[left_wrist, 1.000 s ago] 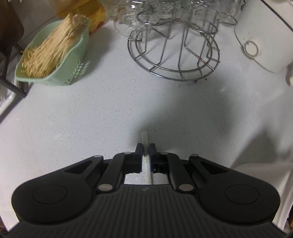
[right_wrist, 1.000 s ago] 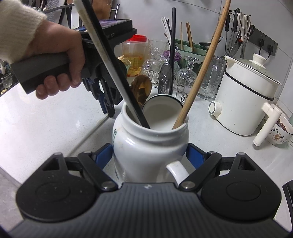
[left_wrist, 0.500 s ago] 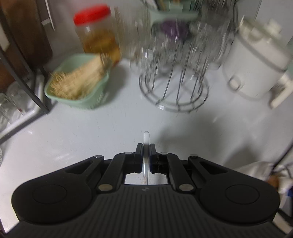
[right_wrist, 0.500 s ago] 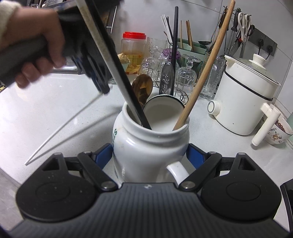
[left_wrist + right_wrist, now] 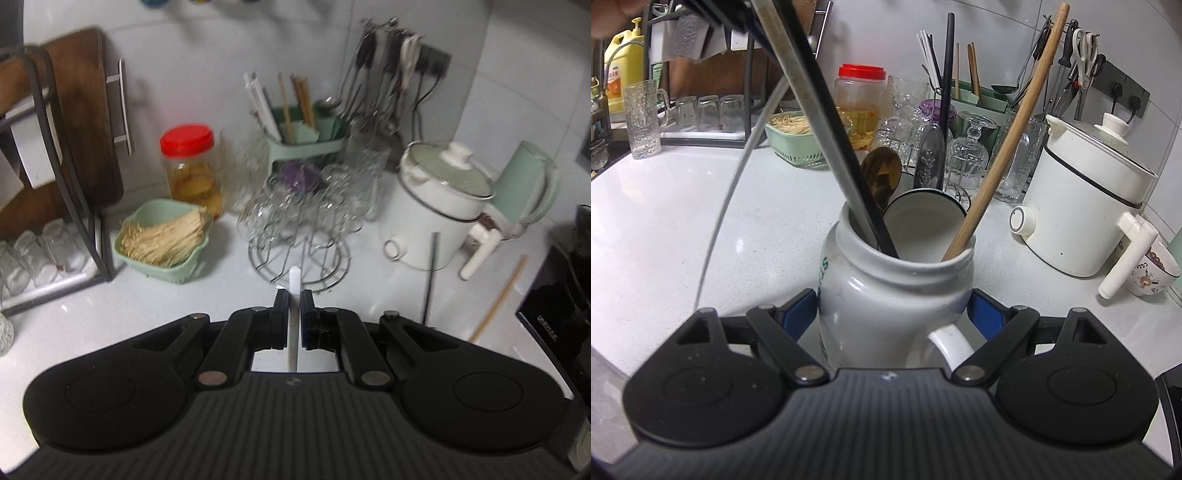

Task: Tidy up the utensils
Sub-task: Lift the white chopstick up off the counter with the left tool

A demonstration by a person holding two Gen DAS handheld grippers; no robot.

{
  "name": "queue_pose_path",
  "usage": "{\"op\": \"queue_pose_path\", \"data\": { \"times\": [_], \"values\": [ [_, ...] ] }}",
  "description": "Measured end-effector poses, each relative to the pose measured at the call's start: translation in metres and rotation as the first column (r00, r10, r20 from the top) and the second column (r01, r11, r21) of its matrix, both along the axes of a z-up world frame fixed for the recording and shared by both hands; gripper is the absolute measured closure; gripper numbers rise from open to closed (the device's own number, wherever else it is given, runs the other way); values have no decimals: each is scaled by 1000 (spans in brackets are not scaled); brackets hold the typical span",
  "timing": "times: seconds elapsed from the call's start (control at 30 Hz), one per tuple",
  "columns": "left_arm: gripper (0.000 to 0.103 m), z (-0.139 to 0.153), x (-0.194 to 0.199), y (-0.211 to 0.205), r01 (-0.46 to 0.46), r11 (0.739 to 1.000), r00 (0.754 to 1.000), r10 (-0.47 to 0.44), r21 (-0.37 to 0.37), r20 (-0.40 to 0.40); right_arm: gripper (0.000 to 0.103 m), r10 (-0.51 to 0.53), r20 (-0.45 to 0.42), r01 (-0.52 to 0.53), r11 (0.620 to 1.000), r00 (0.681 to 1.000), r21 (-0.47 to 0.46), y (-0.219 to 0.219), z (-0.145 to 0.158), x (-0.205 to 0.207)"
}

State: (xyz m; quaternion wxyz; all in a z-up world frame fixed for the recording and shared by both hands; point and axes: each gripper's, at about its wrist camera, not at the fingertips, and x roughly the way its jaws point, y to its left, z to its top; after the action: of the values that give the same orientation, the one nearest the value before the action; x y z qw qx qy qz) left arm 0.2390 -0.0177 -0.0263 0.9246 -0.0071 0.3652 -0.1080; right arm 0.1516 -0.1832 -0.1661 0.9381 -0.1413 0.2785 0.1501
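Note:
My left gripper (image 5: pixel 294 295) is shut on a thin white chopstick (image 5: pixel 294 280), held high above the counter. In the right wrist view that white chopstick (image 5: pixel 735 177) hangs down at the left of a white ceramic jar (image 5: pixel 886 295). My right gripper (image 5: pixel 894 306) is shut on the jar, one blue pad on each side. The jar holds a black-and-silver utensil (image 5: pixel 827 133) and a wooden stick (image 5: pixel 1004 147). A white enamel cup (image 5: pixel 923 214), a wooden spoon (image 5: pixel 881 173) and a dark spoon (image 5: pixel 929 155) stand just behind it.
A white cooker (image 5: pixel 1086 206) stands at the right. A wire glass rack (image 5: pixel 299 243), a green basket of toothpicks (image 5: pixel 166 236), a red-lidded jar (image 5: pixel 192 166) and a green chopstick holder (image 5: pixel 306 140) line the back. A shelf of glasses (image 5: pixel 33 258) stands at the left.
My left gripper has risen and tilted up with the white chopstick, from looking down at the counter to facing the back wall. The chopstick's lower end has lifted. My right gripper has kept still.

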Motion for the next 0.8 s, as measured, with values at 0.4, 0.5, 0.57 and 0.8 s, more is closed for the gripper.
{"op": "queue_pose_path", "data": {
  "times": [0.4, 0.5, 0.57, 0.8],
  "values": [
    [96, 11, -27, -9, -4, 999, 998, 7, -42, 57, 12, 6, 8, -6, 1000, 1000, -14, 2, -1, -1],
    [96, 13, -29, -11, -3, 999, 998, 6, -51, 64, 12, 9, 7, -9, 1000, 1000, -16, 1, -1, -1],
    [96, 15, -30, -12, -1, 998, 998, 5, -58, 66, 12, 9, 7, -9, 1000, 1000, -16, 1, -1, -1],
    [96, 27, -38, -16, 8, 998, 995, -2, -70, 95, 12, 12, 12, -12, 1000, 1000, -17, 1, -1, -1]
  ]
}}
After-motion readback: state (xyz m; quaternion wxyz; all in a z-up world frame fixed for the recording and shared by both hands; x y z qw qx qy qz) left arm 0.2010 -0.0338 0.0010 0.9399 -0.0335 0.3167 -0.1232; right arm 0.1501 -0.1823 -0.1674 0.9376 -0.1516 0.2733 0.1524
